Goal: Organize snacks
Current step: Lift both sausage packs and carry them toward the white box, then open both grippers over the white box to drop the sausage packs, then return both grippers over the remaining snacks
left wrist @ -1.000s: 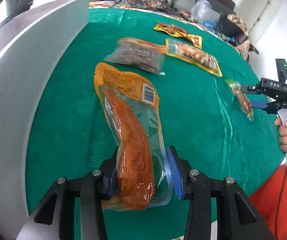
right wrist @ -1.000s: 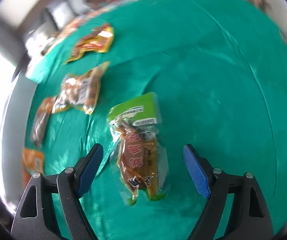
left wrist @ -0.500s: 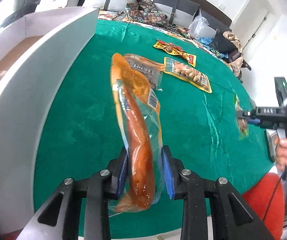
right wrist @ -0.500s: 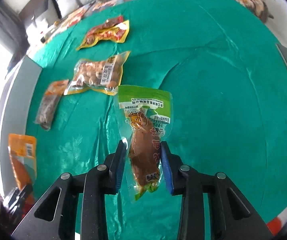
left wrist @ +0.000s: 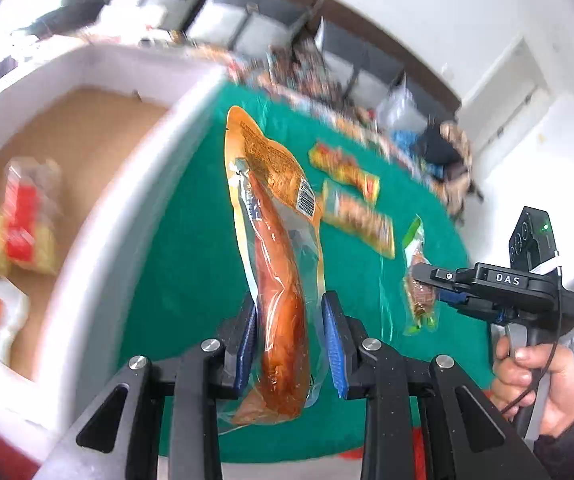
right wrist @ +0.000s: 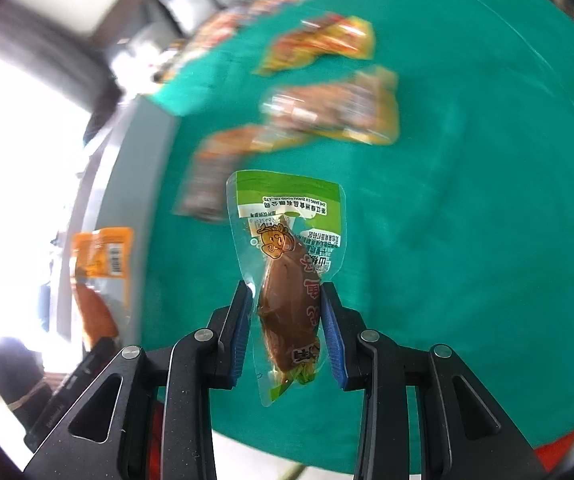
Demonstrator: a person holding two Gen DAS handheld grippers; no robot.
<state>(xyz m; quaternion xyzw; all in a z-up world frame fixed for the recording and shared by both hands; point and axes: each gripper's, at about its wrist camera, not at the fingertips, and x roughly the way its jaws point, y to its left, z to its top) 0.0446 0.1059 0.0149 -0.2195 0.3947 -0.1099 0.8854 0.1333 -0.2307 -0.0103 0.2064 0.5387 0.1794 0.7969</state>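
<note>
My left gripper [left wrist: 289, 344] is shut on a long orange-topped pack with a reddish sausage [left wrist: 279, 280], held in the air over the green table [left wrist: 191, 256], beside the white box [left wrist: 127, 184]. My right gripper [right wrist: 287, 328] is shut on a small green-topped pack with a brown meat piece [right wrist: 287, 280], also lifted off the table. In the left wrist view the right gripper [left wrist: 443, 288] shows at the right with that green pack [left wrist: 419, 276] and a hand [left wrist: 535, 376] on its handle. The orange pack [right wrist: 99, 276] shows at the left edge of the right wrist view.
The white box with a brown cardboard floor [left wrist: 79, 144] holds several packs, one red and yellow [left wrist: 23, 220]. Three more snack packs lie on the table: a yellow-red one [right wrist: 323, 44], a peanut pack [right wrist: 339, 108] and a brownish one [right wrist: 223, 164]. Sofa cushions [left wrist: 255, 28] stand beyond.
Both grippers closed on their packs and lifted them off the table. The left one has swung toward the white box, whose inside now shows. The right one moved left over the table.
</note>
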